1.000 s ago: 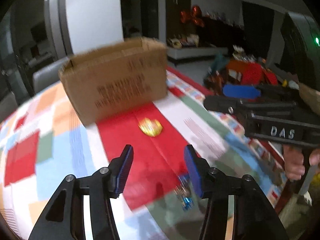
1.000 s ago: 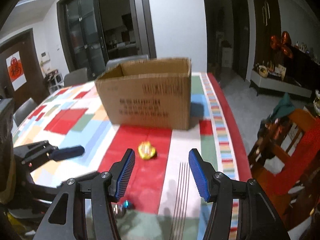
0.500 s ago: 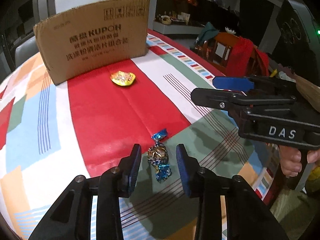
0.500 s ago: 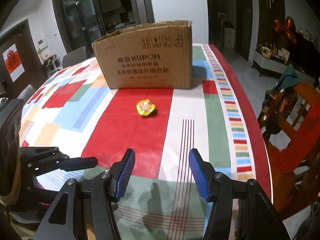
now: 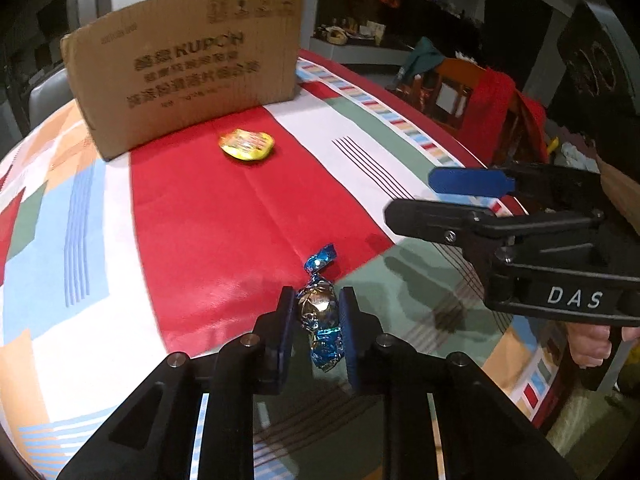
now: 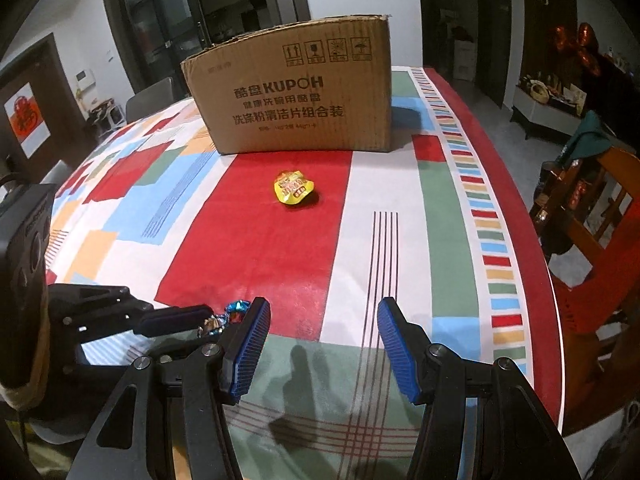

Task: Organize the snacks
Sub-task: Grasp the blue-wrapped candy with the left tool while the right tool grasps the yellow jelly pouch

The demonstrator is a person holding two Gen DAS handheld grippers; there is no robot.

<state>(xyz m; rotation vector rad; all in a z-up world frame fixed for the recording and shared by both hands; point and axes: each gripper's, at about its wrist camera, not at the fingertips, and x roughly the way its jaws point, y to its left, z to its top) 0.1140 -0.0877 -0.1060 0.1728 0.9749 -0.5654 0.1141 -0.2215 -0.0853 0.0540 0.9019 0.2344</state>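
My left gripper (image 5: 317,304) is shut on a blue and gold foil-wrapped candy (image 5: 320,308) lying on the tablecloth near the front edge. The candy also shows in the right wrist view (image 6: 236,307), partly hidden behind my right gripper's finger. A yellow snack packet (image 5: 247,145) lies on the red stripe in front of the cardboard box (image 5: 188,60). It also shows in the right wrist view (image 6: 293,188), before the box (image 6: 296,92). My right gripper (image 6: 324,340) is open and empty, hovering over the front of the table, and shows at the right in the left wrist view (image 5: 460,196).
The round table carries a colourful patchwork tablecloth (image 6: 448,208). Wooden chairs with red cloth (image 6: 592,216) stand at the right of the table. A grey chair (image 6: 150,98) stands behind the box.
My left gripper has come down over the foil candy and closed on it. My right gripper has stayed open and moved little.
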